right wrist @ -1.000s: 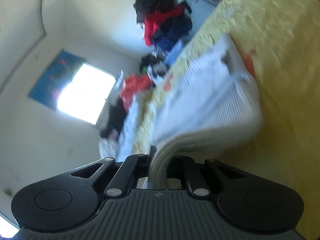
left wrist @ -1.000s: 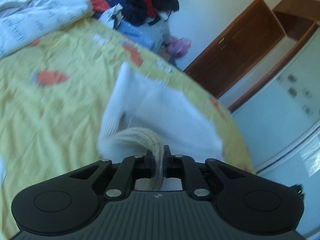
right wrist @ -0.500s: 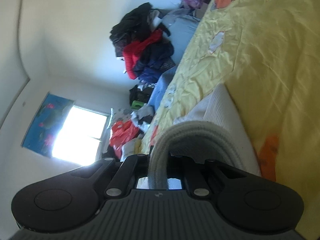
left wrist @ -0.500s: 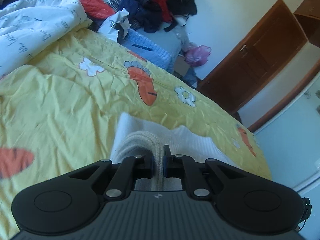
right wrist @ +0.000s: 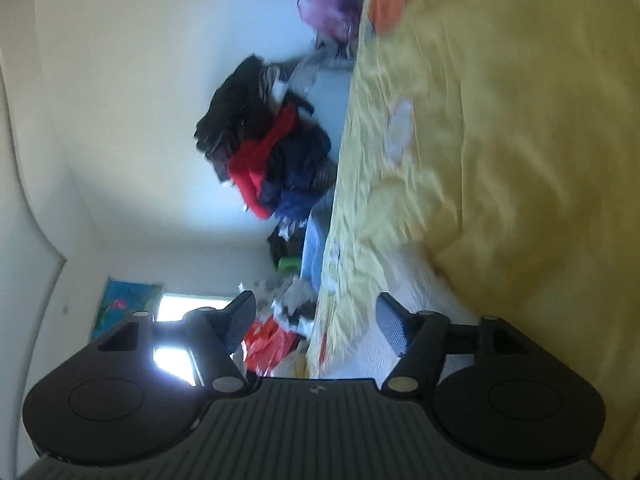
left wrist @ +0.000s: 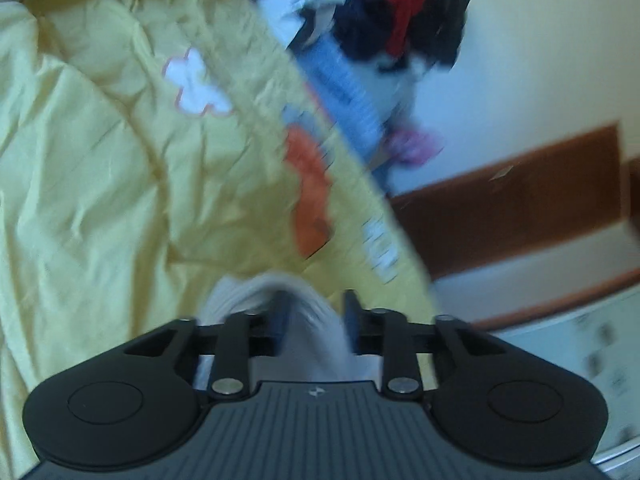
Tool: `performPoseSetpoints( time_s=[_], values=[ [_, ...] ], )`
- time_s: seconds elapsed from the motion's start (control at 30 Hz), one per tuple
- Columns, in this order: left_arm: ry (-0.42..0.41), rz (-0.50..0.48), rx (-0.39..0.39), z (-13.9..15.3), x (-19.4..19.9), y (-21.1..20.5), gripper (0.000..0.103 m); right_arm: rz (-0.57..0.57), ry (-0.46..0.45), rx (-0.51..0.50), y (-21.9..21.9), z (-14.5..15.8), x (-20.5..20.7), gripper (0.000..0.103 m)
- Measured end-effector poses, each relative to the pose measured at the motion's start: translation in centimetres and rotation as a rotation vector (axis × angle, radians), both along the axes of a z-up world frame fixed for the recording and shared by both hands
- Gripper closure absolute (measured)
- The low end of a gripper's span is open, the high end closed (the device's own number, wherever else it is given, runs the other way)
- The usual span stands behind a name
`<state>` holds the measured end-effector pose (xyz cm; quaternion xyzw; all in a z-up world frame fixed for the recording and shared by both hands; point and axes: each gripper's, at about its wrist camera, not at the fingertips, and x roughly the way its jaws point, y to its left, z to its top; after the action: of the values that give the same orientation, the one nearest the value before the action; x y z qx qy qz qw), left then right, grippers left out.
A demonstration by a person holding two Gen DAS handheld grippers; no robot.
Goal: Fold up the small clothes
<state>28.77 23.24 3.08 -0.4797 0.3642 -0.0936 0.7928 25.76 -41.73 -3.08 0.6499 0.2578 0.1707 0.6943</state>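
A knit garment (left wrist: 316, 320) lay on the bed (left wrist: 100, 200), between the parted jaws of the left gripper (left wrist: 316, 316). A heap of clothes (left wrist: 384, 4) sat beyond the bed's far edge, against the wall, with a door (left wrist: 520, 196) to its right.

Both wrist views low over the yellow bedspread (left wrist: 100, 184) — right one rolled sideways.

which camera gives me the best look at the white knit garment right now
Neither is sharp, but the left wrist view is best: the white knit garment bulges between the left gripper fingers, which are parted. The right wrist view shows only a pale ribbed strip between the open right gripper fingers, on the yellow bedspread.
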Motion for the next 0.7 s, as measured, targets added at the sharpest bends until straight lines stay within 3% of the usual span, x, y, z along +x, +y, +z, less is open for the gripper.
performPoseSetpoints(
  time_s=[0.03,0.1,0.2,0.37,0.47,0.57,0.7],
  values=[
    [-0.046,0.011,-0.009,0.7,-0.9,0.4,0.037,0.009,-0.021,-0.025,-0.2,0.9,-0.4,0.035],
    [-0.125,0.054,0.051,2.6,-3.1,0.8,0.020,0.037,-0.075,-0.093,-0.2,2.7,-2.1,0.035],
    [-0.169,0.073,0.188,4.6,-7.2,0.6,0.020,0.054,-0.132,-0.185,-0.4,4.7,-6.0,0.035],
    [-0.124,0.091,0.310,2.6,-14.9,-0.6,0.020,0.044,-0.102,-0.258,-0.8,4.0,-14.5,0.035],
    [-0.065,0.076,0.318,0.0,-17.9,-1.6,0.020,0.038,-0.033,-0.264,-0.9,2.1,-18.6,0.035],
    [0.004,0.046,0.254,-2.7,-19.1,-2.2,0.020,0.044,0.057,-0.257,-0.3,-0.1,-20.5,0.035],
    [-0.022,0.070,0.263,-2.5,-19.2,-3.1,0.019,0.040,0.065,-0.242,1.2,-0.9,-20.1,0.034]
  ],
)
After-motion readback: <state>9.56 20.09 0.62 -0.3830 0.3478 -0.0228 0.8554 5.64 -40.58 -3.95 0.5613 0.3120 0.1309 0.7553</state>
